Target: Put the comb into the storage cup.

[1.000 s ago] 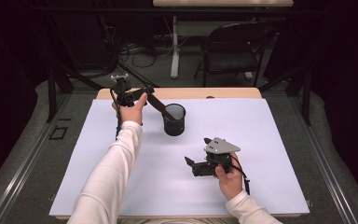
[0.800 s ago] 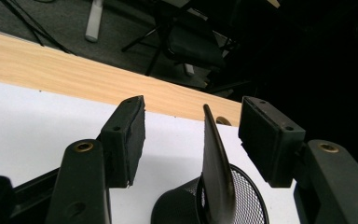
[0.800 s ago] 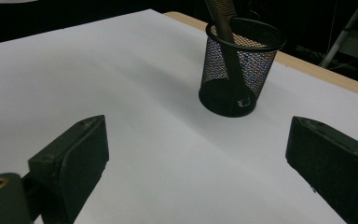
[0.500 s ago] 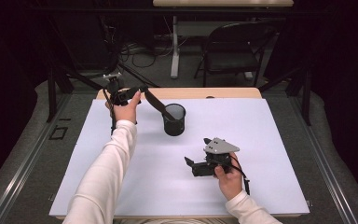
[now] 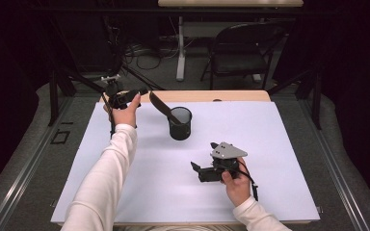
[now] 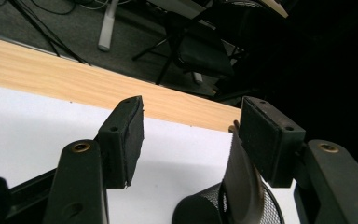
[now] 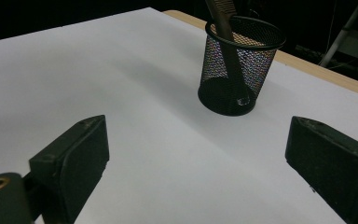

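Note:
A black mesh cup (image 5: 179, 123) stands on the white sheet, back of centre. A dark comb (image 5: 160, 106) leans out of it toward the left. My left gripper (image 5: 143, 91) hovers just left of the comb's upper end, jaws open. In the left gripper view the comb (image 6: 242, 179) rises from the cup (image 6: 200, 212) close beside the right pad (image 6: 263, 135), and the left gripper (image 6: 193, 135) holds nothing. My right gripper (image 5: 196, 168) rests low on the sheet, front right of the cup, open and empty. In the right gripper view the right gripper (image 7: 200, 158) faces the cup (image 7: 240, 70) and comb (image 7: 220, 21).
The white sheet (image 5: 279, 144) covers most of the table, and a strip of bare wood (image 5: 221, 96) shows along the far edge. A black chair (image 5: 243, 45) and cables sit on the floor beyond. A dark stand leg (image 5: 53, 91) is off the back left corner.
My left gripper has drifted a little to the left, away from the cup, while the comb stays leaning in it. The right gripper has not moved.

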Demonstrator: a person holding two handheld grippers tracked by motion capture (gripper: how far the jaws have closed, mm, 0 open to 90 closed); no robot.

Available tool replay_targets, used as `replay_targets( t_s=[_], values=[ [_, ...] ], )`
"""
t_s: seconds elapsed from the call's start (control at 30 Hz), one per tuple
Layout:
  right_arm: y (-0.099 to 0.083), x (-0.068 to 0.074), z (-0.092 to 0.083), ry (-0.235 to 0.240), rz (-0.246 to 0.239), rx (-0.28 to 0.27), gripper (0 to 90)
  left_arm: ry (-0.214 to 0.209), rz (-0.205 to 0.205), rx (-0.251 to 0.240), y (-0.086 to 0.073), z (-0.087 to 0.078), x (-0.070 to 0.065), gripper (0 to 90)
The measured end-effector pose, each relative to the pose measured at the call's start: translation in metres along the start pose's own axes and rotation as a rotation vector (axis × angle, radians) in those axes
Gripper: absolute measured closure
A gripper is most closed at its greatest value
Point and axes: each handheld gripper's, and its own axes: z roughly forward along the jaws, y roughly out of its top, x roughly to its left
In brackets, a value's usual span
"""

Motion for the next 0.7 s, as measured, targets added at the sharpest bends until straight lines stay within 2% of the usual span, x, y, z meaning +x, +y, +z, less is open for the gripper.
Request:
replay_targets(
  t_s=[0.07,0.33,0.7],
  values=[
    [0.000,0.000,0.000,0.001,0.001,-0.001,6.0,0.006,-0.002,-0.004,0.000,-0.001,0.002,40.1],
    [0.000,0.000,0.001,0.000,0.003,-0.001,6.1,0.056,0.033,-0.006,0.002,-0.005,0.011,38.0],
    [-0.001,0.000,0.001,0.001,0.002,0.002,6.1,0.130,0.159,-0.010,0.005,-0.008,0.021,36.2]
  ],
)
